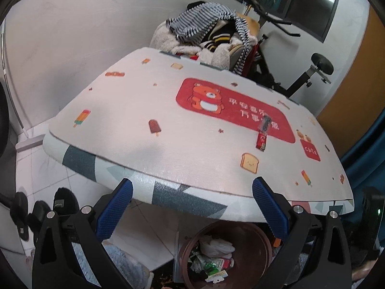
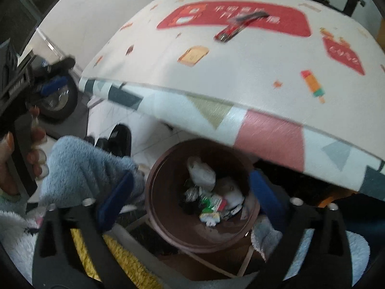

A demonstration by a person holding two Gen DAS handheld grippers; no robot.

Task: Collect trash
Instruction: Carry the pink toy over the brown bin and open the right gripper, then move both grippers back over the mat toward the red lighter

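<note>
Hovering over the bin point(image 2: 202, 192), the right gripper point(image 2: 190, 187) had both blue pads spread wide with nothing between them. Left gripper point(image 1: 192, 207) sat at the near table edge, also splayed apart and empty.

Bin was brown, round, on the floor under the near lip of the table point(image 1: 197, 144), partly tucked beneath the overhang. Inside: a crumpled white bag point(image 2: 201, 171), a green-and-red wrapper point(image 2: 213, 203), other scraps too small to tell apart. Fuzzy blue sleeve point(image 2: 81, 168) crowded the bin's left side in the right wrist view; a hand point(image 2: 14, 159) at far left gripped a black handle.

Black shoes point(image 1: 65, 202) lay on the tiled floor to the left of the bin.

Remaining trash on the table: one red wrapper point(image 1: 262, 134), long and narrow, lying mid-right across the lower edge of the red bear panel point(image 1: 231, 106), well apart from both grippers. Its print was too blurred to read.

Table cover was white with popsicle and toast prints. A small red tag point(image 1: 310, 153) near the right edge read "cute". White characters on the red panel weren't legible.

Far side: a chair heaped with striped clothes point(image 1: 207, 24) against the table's back edge, an exercise bike point(image 1: 300, 72) to its right, white wall on the left.
</note>
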